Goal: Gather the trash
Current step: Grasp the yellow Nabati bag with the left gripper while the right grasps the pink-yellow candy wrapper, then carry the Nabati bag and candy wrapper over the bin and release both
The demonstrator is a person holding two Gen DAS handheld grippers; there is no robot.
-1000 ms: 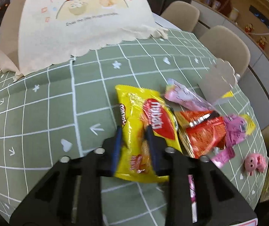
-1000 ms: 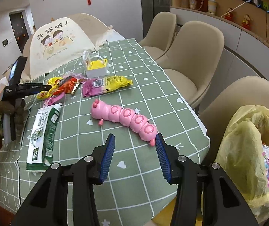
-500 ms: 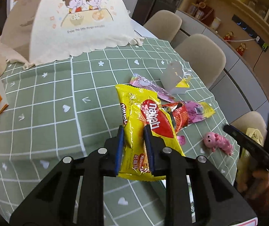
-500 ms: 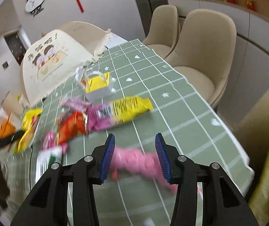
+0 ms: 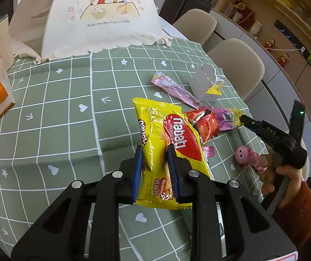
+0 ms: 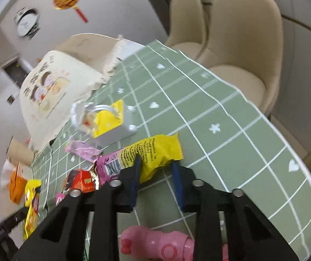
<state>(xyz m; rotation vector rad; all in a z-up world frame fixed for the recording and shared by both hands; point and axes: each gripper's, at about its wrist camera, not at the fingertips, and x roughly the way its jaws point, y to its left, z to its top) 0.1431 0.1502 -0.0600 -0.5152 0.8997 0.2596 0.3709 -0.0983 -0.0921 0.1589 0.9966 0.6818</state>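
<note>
At the left of the green-checked table (image 5: 46, 113), the left tool (image 5: 154, 165) is clamped on the near part of a yellow wafer packet (image 5: 166, 143), which is lifted clear of the cloth. To its right, a red wrapper (image 5: 205, 124) and a pink sachet (image 5: 173, 87) lie on the cloth. Farther right, the right tool (image 6: 155, 176) has just been closing around the yellow end of a pink-and-yellow wrapper (image 6: 151, 154) lying on the table; whether both pads already press on it cannot be told, and a pink caterpillar toy (image 6: 159, 245) lies nearest, under that tool.
</note>
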